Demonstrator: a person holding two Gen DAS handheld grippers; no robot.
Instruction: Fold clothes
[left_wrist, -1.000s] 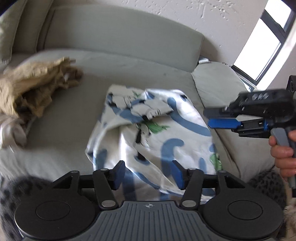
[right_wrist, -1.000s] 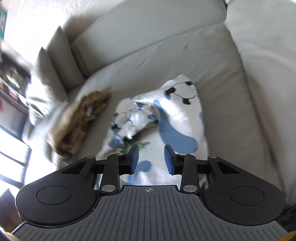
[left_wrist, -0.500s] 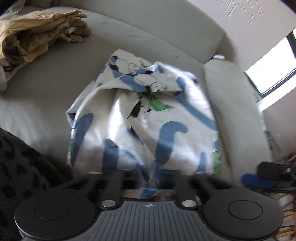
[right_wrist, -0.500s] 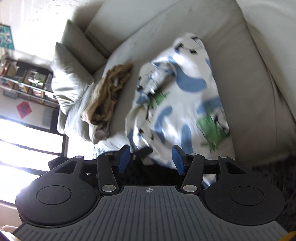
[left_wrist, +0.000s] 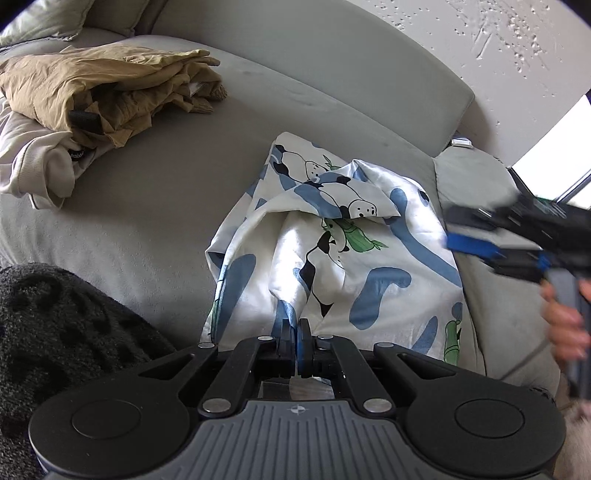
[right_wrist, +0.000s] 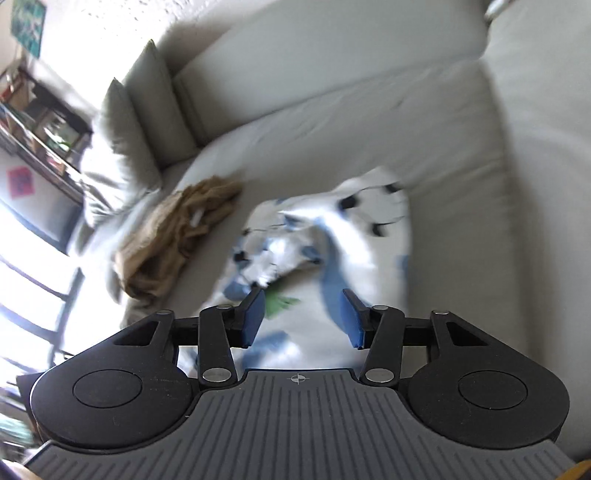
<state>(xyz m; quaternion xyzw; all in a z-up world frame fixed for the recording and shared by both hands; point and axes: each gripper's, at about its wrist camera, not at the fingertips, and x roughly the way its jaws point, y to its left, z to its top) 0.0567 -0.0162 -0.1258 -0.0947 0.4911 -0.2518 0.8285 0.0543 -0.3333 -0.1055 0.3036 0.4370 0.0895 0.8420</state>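
Pinching the near hem of the panda-print garment (left_wrist: 332, 258), the left claw (left_wrist: 294, 341) is pressed tight on the cloth, which lies crumpled on the grey sofa (left_wrist: 147, 206). The right claw (right_wrist: 304, 317) hovers above it, empty, its jaws closing. A tan garment (left_wrist: 103, 85) lies well apart.

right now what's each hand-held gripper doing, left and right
left hand-held gripper: shut on the near edge of the panda-print garment.
right hand-held gripper: jaws apart and closing, nothing pinched, hovering over the garment.
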